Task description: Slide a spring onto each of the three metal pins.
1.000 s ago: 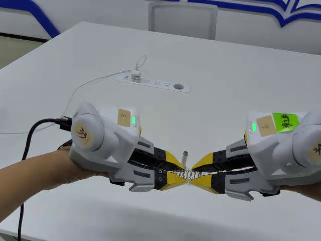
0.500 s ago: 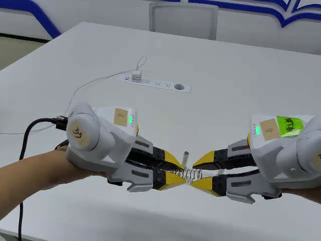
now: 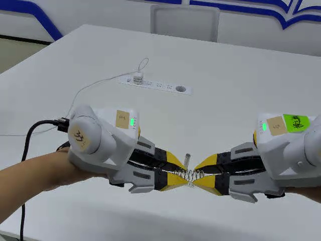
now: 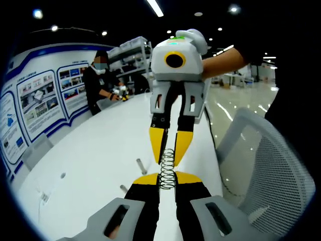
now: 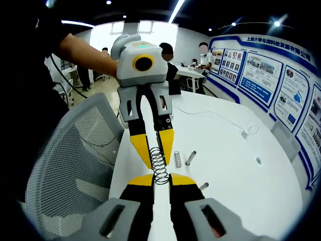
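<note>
1. head view: we see the left gripper (image 3: 184,174) and the right gripper (image 3: 196,173) meeting almost tip to tip just above the white bench (image 3: 225,100). a spring (image 3: 190,175) lies level between them.
2. the left gripper is pressed in on one end of the spring, and the right gripper pinches the other end, so the spring hangs clear of the bench.
3. a metal pin (image 3: 187,160) stands upright on the bench just behind the spring, not touching it.
4. in the left gripper view the spring runs from our own jaws up into the right gripper's yellow tips. a second pin (image 4: 123,189) sits on the bench off to the left.
5. in the right gripper view a loose spring (image 5: 177,159) sits on the bench just beside a pin, apart from the held one.
6. farther back on the bench we see a power strip (image 3: 155,85) with a white cable (image 3: 95,83). a chair (image 3: 184,20) stands at the far edge.
</note>
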Motion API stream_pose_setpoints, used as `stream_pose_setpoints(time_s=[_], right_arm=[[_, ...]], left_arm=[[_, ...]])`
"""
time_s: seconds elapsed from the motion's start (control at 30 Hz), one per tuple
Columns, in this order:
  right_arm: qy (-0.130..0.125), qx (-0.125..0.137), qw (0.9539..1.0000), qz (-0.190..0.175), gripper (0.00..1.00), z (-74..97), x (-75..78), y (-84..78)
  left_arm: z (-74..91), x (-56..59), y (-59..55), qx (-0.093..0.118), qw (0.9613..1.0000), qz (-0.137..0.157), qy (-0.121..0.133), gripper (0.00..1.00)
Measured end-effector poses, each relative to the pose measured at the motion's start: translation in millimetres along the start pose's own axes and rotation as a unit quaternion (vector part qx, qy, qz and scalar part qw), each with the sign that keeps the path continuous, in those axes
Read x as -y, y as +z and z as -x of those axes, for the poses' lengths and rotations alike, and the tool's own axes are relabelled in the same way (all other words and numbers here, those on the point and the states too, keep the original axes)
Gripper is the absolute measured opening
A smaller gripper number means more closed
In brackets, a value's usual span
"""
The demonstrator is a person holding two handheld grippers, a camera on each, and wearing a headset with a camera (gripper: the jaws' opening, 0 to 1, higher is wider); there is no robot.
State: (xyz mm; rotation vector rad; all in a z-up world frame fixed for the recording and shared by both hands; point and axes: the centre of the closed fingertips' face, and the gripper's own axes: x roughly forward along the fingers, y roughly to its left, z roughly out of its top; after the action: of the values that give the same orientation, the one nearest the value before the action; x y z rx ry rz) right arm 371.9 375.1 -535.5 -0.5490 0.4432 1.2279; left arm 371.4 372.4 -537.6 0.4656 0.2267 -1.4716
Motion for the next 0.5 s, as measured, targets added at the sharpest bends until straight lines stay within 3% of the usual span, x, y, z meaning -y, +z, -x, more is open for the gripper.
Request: stream_pose_setpoints(time_s=[0.33, 0.5], right_arm=[[0.007, 0.021, 0.9997, -0.014, 0.12, 7.7, 2.9, 11.4], [0.022, 0.063, 0.9972, -0.034, 0.12, 9.7, -0.7, 25.9]], left_arm=[[-1.5, -5.1, 5.3, 0.006, 0.9999, -0.004, 0.011, 0.1], [-0.8, -1.7, 4.7, 0.002, 0.9999, -0.005, 0.01, 0.1]])
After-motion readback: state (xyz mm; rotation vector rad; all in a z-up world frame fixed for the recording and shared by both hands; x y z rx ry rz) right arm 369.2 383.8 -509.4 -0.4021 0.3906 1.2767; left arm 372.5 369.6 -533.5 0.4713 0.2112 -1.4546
